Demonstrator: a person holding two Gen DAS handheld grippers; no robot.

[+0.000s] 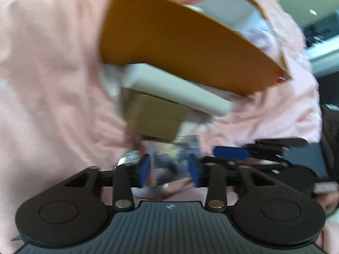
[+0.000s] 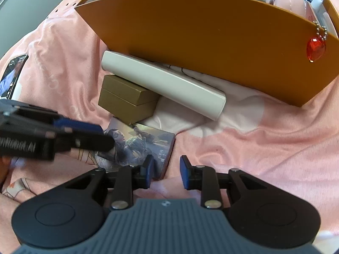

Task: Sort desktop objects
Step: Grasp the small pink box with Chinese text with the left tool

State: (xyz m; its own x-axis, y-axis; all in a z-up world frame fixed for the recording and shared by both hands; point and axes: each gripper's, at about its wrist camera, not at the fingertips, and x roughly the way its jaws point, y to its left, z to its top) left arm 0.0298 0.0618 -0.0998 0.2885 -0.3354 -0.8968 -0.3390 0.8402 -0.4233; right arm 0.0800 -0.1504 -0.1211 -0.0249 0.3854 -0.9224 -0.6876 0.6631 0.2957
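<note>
Two hand-held grippers hover low over a pink cloth (image 2: 243, 139) spread across the work surface, both tilted steeply downward. Between them lies the thing most likely in hand: a flat card pack printed with a painted figure (image 2: 146, 146), resting on the cloth in front of a small brown box (image 2: 125, 101). A long white box (image 2: 165, 82) leans across the top of the brown box and against the wall of an orange bin (image 2: 211, 40), which already holds soft toys and other bits. A red heart charm (image 2: 316, 49) hangs over the bin's rim on a bead chain. A phone (image 2: 12, 74) lies at the far left. The left gripper (image 1: 170, 170) stands with its blue pads apart, straddling the card pack without visibly pressing on it; its view is blurred. The right gripper (image 2: 166, 172) has its jaws partly apart and empty, its left pad just at the pack's near corner. To do this step well, the left gripper should probably settle first, centre its pads on the pack's two long edges, and close squarely before lifting, since a thin flat pack on soft cloth may slip or drag folds. The right gripper could steady the near corner or move clear
</note>
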